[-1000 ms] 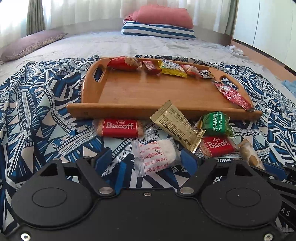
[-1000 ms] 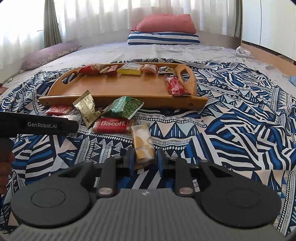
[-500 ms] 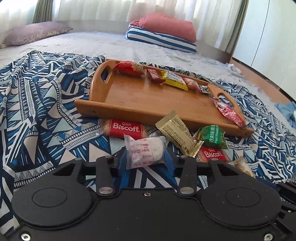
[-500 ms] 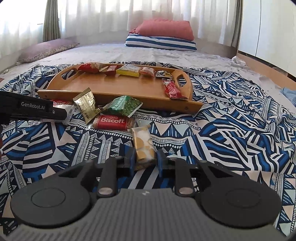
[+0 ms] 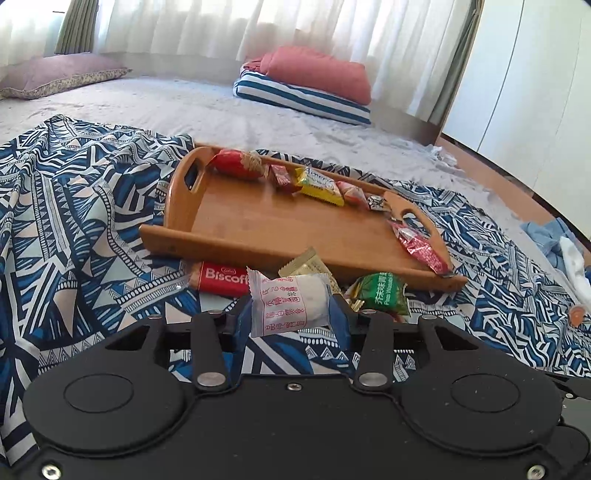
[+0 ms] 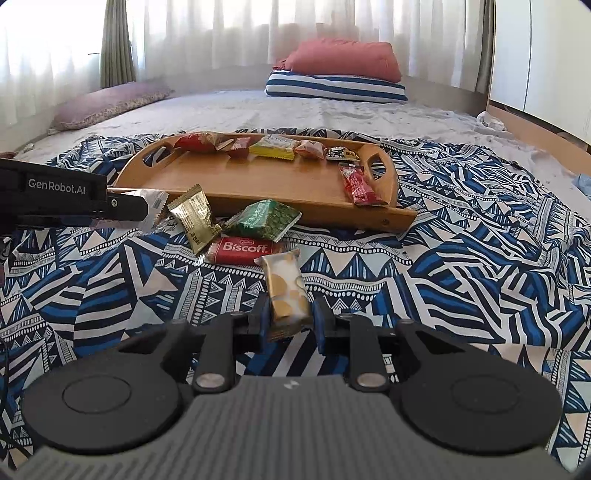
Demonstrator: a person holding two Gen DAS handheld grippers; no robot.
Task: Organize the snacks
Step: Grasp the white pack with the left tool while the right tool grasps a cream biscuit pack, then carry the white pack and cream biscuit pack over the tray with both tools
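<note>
Pink pillow atop striped cushion; purple pillow by curtains.

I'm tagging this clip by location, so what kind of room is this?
Most likely a bedroom: a wide mattress with stacked pillows by curtained windows, a patterned blue cloth spread over it, and a wooden tray of snacks on top.

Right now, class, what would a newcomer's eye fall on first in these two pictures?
Each gripper holds a snack: the left gripper a clear-wrapped white rice cake, the right gripper a pale packet of round biscuits. Beyond lies a long wooden tray on blue patterned cloth, bright wrappers along its far edge.
</note>
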